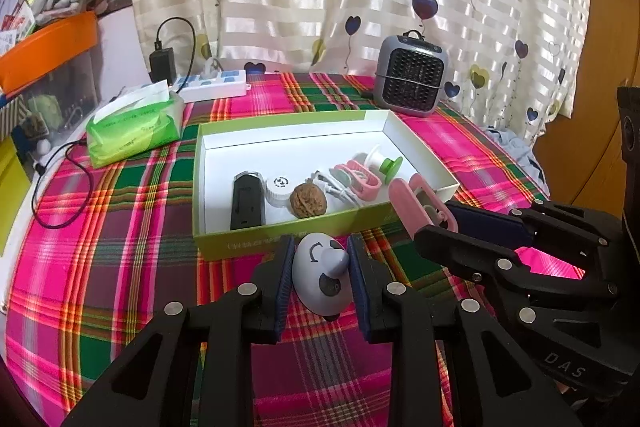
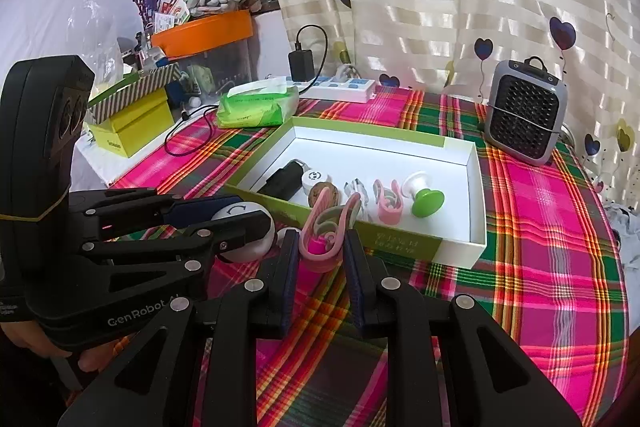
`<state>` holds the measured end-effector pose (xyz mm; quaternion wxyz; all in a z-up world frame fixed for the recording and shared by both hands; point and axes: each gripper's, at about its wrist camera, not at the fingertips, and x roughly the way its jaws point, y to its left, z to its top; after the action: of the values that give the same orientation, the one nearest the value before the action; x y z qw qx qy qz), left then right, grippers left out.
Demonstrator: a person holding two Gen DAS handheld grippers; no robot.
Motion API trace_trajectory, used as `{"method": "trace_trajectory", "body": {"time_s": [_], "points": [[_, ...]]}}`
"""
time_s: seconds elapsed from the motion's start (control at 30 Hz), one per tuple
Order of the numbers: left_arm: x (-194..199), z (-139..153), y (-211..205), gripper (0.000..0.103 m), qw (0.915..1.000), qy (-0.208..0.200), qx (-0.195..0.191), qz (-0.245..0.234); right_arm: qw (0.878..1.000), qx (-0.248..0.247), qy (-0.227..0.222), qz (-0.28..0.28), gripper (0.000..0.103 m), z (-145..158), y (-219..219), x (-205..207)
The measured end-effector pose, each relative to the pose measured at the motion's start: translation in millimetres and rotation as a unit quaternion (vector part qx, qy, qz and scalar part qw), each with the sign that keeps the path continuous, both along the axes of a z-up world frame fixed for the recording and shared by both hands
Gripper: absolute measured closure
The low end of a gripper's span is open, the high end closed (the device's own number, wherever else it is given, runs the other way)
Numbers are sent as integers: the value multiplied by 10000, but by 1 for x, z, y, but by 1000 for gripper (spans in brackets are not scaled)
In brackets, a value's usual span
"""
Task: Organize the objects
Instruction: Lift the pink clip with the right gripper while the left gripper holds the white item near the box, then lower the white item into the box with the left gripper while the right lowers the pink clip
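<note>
My left gripper (image 1: 320, 267) is shut on a white egg-shaped gadget (image 1: 320, 275) just in front of the green-and-white box (image 1: 296, 123); it also shows in the right wrist view (image 2: 248, 235). My right gripper (image 2: 322, 255) is shut on a pink clip (image 2: 326, 227), held at the box's near right corner; the clip also shows in the left wrist view (image 1: 412, 203). In the box lie a black device (image 1: 248, 201), a white round case (image 1: 280, 187), a walnut (image 1: 308, 205), pink clips with a white cable (image 1: 356, 179) and a green-and-white spool (image 1: 386, 163).
A plaid cloth (image 1: 120, 227) covers the table. A green tissue pack (image 1: 134, 127), a power strip (image 1: 216, 85) with a black charger (image 1: 162, 65) and a grey fan heater (image 1: 412, 79) stand behind the box. Orange and yellow boxes (image 2: 132, 123) crowd the left.
</note>
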<state>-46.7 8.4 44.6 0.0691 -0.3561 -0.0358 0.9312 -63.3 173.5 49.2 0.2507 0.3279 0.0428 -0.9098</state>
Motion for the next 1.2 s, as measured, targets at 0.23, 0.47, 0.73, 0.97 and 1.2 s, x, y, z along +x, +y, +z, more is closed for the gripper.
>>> {"method": "trace_trajectory", "body": {"time_s": [0.23, 0.47, 0.73, 0.97, 1.2], "points": [[0, 0, 0, 78, 10000, -9, 5, 7, 10000, 2, 2, 2, 80, 1, 0, -1], [-2, 0, 1, 78, 10000, -15, 2, 5, 10000, 11, -12, 10, 80, 2, -1, -2], [-5, 0, 1, 78, 10000, -29, -12, 2, 10000, 38, -12, 39, 80, 4, -5, -10], [-20, 3, -4, 78, 10000, -11, -17, 16, 9999, 91, 26, 51, 80, 8, -6, -19], [-33, 5, -10, 78, 10000, 22, -6, 35, 9999, 139, -26, 25, 80, 5, -5, -34]]}}
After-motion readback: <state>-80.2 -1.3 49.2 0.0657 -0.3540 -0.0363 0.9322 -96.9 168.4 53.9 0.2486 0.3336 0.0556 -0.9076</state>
